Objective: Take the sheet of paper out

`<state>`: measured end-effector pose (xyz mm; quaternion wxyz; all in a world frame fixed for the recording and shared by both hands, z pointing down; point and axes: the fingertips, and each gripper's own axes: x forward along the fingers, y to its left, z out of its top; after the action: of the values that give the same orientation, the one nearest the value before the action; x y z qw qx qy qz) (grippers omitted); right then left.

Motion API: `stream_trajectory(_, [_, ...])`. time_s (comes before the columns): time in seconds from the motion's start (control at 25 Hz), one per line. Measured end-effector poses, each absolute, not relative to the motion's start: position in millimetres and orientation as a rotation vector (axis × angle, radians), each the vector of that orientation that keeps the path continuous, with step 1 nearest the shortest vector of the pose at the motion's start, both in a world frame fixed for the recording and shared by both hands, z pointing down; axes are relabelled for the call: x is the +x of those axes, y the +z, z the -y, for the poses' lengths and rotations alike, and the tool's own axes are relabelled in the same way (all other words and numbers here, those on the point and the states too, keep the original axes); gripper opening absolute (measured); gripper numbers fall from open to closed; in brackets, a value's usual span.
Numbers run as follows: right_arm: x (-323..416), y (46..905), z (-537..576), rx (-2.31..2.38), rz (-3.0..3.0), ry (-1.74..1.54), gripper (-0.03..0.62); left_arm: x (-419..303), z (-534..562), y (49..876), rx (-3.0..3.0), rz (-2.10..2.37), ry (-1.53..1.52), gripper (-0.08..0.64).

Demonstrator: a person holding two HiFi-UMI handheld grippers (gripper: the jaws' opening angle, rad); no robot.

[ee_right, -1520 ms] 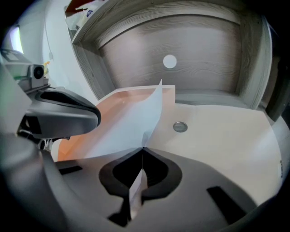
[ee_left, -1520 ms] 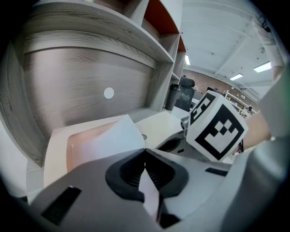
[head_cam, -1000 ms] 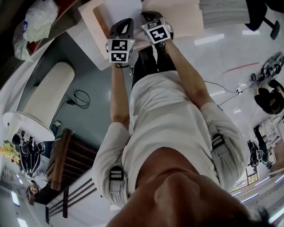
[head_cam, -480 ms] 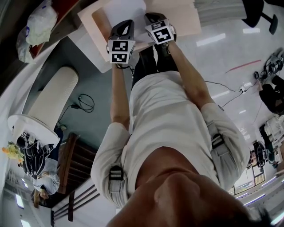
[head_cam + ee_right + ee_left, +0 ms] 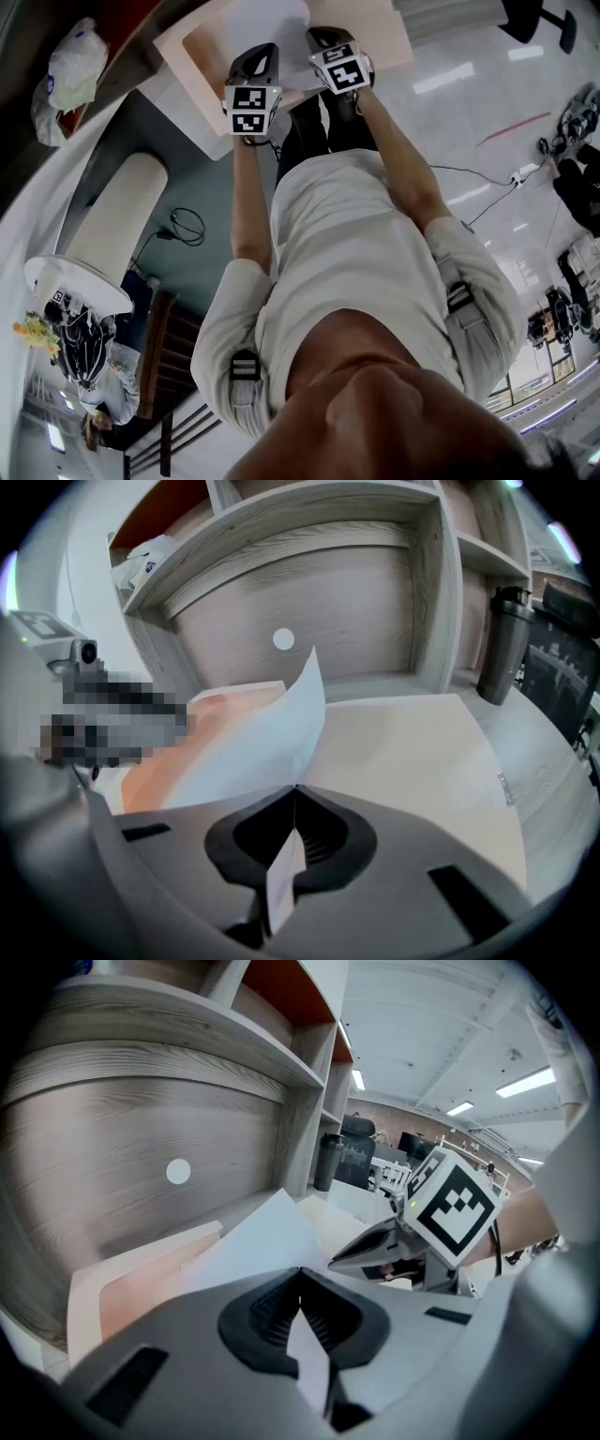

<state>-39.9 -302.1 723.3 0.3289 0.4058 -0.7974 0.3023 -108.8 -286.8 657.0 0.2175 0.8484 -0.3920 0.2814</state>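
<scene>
Sheet of paper (image 5: 248, 747) curves up over the peach folder (image 5: 173, 747), far corner raised against the shelf back. My right tool (image 5: 296, 791) is pinching its near edge, with a sliver of white poking through the jaws. My left tool (image 5: 300, 1277) is clamped on the same sheet, just beside. The folder lies on the pale table (image 5: 412, 752) under the wooden shelf unit (image 5: 309, 546). A dark tumbler (image 5: 497, 644) stands at the right.

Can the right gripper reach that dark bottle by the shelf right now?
Probably not yet: the right gripper is shut on the sheet of paper, though bare desk leads to the dark bottle.
</scene>
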Motion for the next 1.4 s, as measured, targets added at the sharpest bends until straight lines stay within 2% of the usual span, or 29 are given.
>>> stream_trajectory(0.68, [3.6, 684.6, 295.6, 1.216, 2.090, 0.763, 0.020, -84.1, 285.0, 636.4, 2.424, 1.033, 0.755, 0.021])
stream_trajectory(1.2, [7.3, 586.2, 293.9, 1.250, 2.277, 0.600, 0.020, -85.2, 289.7, 561.1, 2.509, 1.167, 0.605, 0.020])
stream_trajectory(1.4, [-25.0, 541.0, 283.5, 1.232, 2.367, 0.529, 0.020, -115.7, 280.1, 524.2, 2.511, 1.260, 0.505, 0.021])
